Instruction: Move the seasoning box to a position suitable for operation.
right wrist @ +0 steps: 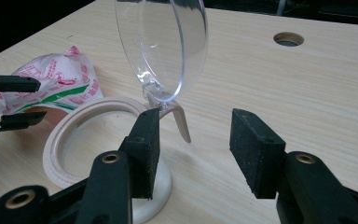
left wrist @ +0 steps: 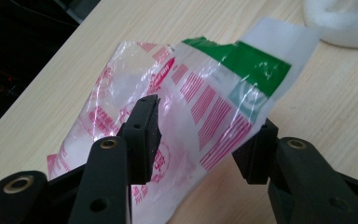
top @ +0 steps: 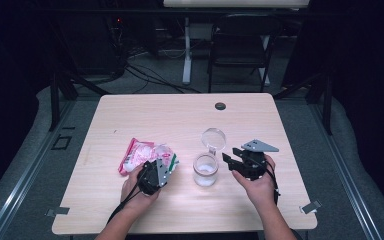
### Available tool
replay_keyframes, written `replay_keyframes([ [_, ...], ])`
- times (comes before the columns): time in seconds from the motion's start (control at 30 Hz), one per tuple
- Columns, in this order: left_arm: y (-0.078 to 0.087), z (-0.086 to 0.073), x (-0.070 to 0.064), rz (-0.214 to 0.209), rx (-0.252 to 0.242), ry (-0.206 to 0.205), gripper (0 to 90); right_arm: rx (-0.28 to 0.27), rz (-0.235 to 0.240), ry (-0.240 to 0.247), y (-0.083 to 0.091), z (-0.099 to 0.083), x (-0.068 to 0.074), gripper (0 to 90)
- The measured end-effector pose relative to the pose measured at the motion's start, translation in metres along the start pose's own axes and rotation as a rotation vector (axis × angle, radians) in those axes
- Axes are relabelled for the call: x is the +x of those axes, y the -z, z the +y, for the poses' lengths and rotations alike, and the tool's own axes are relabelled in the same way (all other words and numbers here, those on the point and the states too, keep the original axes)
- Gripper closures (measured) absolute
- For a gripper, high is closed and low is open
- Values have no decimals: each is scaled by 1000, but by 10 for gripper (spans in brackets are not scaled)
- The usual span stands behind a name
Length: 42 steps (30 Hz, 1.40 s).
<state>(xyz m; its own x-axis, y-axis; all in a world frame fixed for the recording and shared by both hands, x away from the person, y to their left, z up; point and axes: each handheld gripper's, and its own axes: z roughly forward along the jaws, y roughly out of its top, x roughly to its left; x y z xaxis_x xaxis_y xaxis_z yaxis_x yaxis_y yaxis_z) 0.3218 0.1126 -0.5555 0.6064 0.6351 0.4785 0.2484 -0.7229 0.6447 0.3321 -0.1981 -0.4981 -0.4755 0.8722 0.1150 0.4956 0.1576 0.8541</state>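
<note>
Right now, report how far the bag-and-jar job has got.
Done: the jar stands open, its clear lid flipped up. In hand: the left claw is open around the plastic bag; the right claw waits open beside the jar. Left, probably: lifting the bag to the jar.

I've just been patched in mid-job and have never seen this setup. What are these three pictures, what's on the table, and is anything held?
No robot arm here: a person holds a two-jaw gripper in each hand. The high view looks down on the table; the left gripper is at its left, the right gripper at its right. The other two pictures come from cameras riding on each gripper, looking along its black jaws.

On the table lie a red, white and green plastic bag and a clear jar with its hinged lid standing open.

The left gripper's jaws sit either side of the bag's edge, open, not yet clamped. The right gripper is open beside the jar's hinge, holding nothing.
</note>
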Motion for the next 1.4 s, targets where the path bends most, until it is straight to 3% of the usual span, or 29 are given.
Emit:
replay_keyframes([
  [0.23,-14,3,3,-18,-3,6,499,1,-16,1,6,-6,-1,527],
  [0.37,-19,4,4,-27,2,49,459,7,-24,9,9,-8,-1,524],
  [0.5,-23,3,4,2,27,17,502,-3,-29,-2,11,-11,-1,524],
  [0.6,-25,4,3,25,36,22,533,4,-32,1,12,-11,-2,523],
  [0.73,-26,4,1,71,43,-4,567,-1,-32,-1,12,-12,-2,521],
  [0.97,-26,2,3,37,29,23,555,-1,-30,-4,11,-12,-2,517],
  [1.2,-25,-1,5,63,13,8,578,1,-31,-5,10,-12,-2,516],
  [1.27,-24,-2,8,45,14,35,637,-1,-30,-6,10,-12,-2,515],
  [1.4,-23,-3,9,62,13,32,679,-1,-30,-6,10,-12,-2,514],
])
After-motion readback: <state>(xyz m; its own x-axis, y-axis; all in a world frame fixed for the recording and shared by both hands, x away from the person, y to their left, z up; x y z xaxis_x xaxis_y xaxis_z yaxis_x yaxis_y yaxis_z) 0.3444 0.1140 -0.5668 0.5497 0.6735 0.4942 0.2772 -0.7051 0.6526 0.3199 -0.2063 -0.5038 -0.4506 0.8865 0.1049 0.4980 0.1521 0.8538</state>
